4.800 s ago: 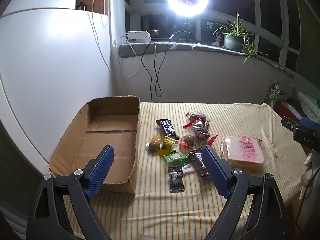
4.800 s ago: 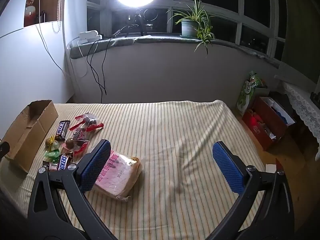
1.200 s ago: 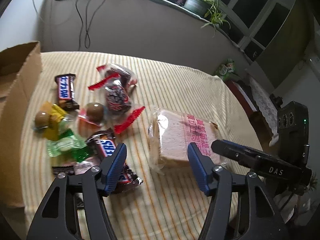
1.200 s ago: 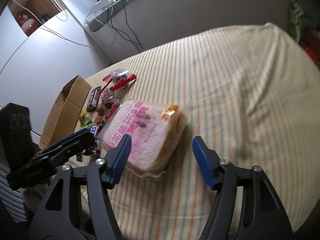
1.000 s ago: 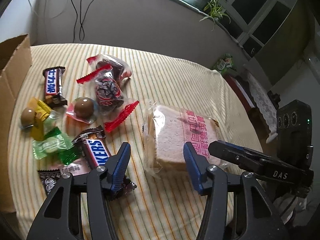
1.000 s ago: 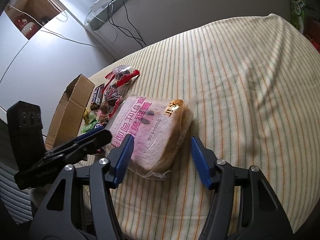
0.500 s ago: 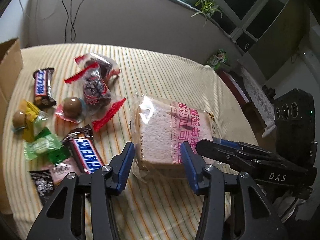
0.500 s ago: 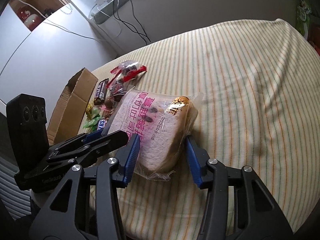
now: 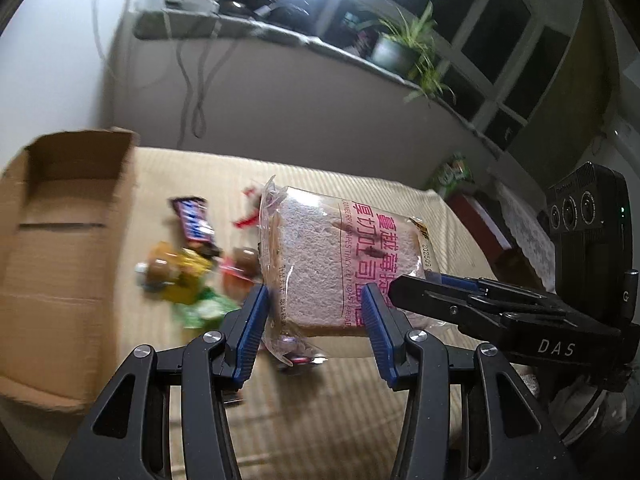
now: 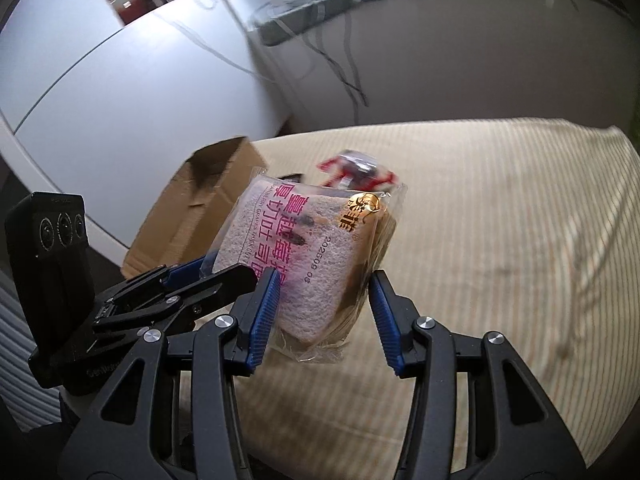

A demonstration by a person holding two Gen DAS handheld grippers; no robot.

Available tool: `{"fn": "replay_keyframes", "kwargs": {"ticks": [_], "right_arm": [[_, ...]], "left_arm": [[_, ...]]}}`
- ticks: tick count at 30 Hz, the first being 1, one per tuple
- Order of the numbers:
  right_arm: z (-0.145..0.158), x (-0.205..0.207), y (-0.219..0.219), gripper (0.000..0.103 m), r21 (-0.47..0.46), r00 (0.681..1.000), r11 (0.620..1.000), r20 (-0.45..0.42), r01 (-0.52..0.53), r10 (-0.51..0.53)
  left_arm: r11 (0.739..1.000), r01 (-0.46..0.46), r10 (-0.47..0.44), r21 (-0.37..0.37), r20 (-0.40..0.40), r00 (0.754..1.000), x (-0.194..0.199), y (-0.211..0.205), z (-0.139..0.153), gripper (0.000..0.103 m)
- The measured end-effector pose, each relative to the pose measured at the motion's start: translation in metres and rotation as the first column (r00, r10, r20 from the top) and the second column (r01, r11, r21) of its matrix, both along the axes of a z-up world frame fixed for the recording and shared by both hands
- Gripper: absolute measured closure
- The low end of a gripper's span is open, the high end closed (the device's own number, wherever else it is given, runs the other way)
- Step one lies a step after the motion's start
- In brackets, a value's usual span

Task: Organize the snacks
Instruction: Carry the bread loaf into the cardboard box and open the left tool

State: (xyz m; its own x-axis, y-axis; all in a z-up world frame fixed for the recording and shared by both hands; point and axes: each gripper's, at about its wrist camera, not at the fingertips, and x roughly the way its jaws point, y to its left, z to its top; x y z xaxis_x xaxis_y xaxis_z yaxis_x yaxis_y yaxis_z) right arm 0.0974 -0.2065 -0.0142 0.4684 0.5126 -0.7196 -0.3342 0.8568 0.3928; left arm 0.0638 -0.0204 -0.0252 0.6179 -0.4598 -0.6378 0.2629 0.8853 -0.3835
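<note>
A bagged slice of toast bread (image 9: 344, 256) with pink lettering is held up above the striped table between both grippers. My left gripper (image 9: 314, 312) is shut on its near edge. My right gripper (image 10: 324, 294) is shut on the same bag (image 10: 312, 248) from the other side. Small wrapped snacks lie on the table behind it: a Snickers bar (image 9: 194, 220), a yellow-wrapped candy (image 9: 176, 270), a green candy (image 9: 204, 310) and a red-trimmed packet (image 10: 356, 170). The open cardboard box (image 9: 60, 248) lies at the left, and it shows in the right wrist view (image 10: 200, 208) too.
The table has a striped cloth (image 10: 500, 220). A white wall panel (image 10: 120, 80) stands behind the box. A window ledge with cables and a potted plant (image 9: 404, 52) runs along the back. A red box (image 9: 472, 216) sits off the table's far right.
Both grippers have closed on the bread bag and lifted it off the table, tilting it up. The views have swung toward the cardboard box.
</note>
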Motion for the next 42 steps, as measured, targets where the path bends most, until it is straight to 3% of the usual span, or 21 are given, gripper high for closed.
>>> {"fn": "replay_keyframes", "kwargs": {"ticks": [10,24,35,42], "right_arm": [[0.023,0.011,0.084,0.055,-0.028,0.984,0.986,0.062,-0.166,0.167],[0.015,0.023,0.201,0.054,-0.042,0.928,0.929,0.052,-0.367,0.369],[-0.012,0.029,0.230,0.054,-0.036,0.905,0.905,-0.024,-0.424,0.424],[-0.015,0.028,0.230,0.047,-0.075,0.907,0.904,-0.009,-0.420,0.421]], "left_arm": [[0.985,-0.171,0.172,-0.008,0.055,0.984,-0.016,0.067,0.014,0.056],[0.924,-0.382,0.381,0.015,0.044,0.923,-0.030,0.155,0.009,0.056],[0.899,-0.435,0.435,0.046,0.000,0.900,-0.037,0.179,-0.005,0.056],[0.877,-0.475,0.475,0.075,0.023,0.880,-0.043,0.185,0.000,0.059]]}}
